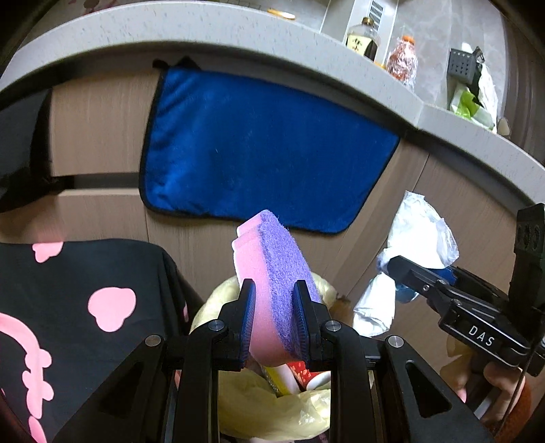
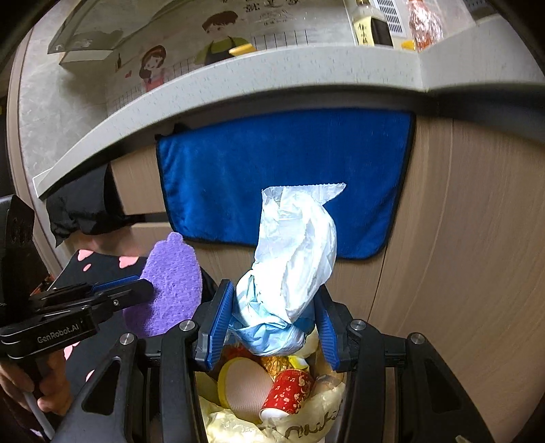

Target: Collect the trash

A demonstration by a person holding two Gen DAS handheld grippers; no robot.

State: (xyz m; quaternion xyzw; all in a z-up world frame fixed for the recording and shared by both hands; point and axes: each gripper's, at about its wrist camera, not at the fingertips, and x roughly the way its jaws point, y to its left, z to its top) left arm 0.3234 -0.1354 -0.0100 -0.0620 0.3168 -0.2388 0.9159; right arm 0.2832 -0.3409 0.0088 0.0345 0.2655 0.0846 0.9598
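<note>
My left gripper is shut on a pink and purple sponge, held upright above a bin lined with a yellow bag. The sponge also shows in the right wrist view, with the left gripper at the left. My right gripper is shut on a crumpled white and pale blue plastic bag, held above the same bin. That bag and the right gripper show at the right of the left wrist view. The bin holds a red paper cup and other trash.
A blue towel hangs on the wooden cabinet front under a grey counter. Bottles and packets stand on the counter. A black cloth with pink shapes is at the left beside the bin.
</note>
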